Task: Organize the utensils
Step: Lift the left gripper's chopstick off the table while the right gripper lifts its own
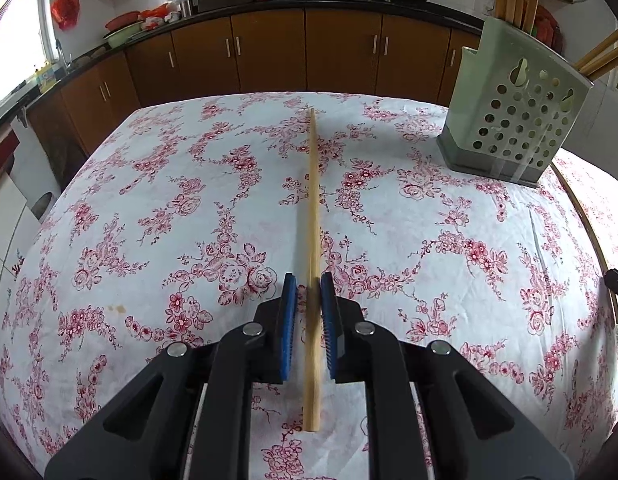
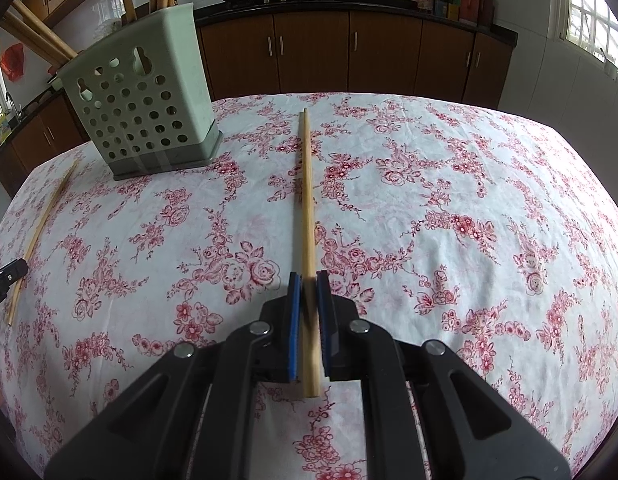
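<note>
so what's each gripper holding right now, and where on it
Each straddles a chopstick near its thick end: left gripper, chopstick; right gripper, chopstick. Whether the pads actually clamp cannot be told.
</note>
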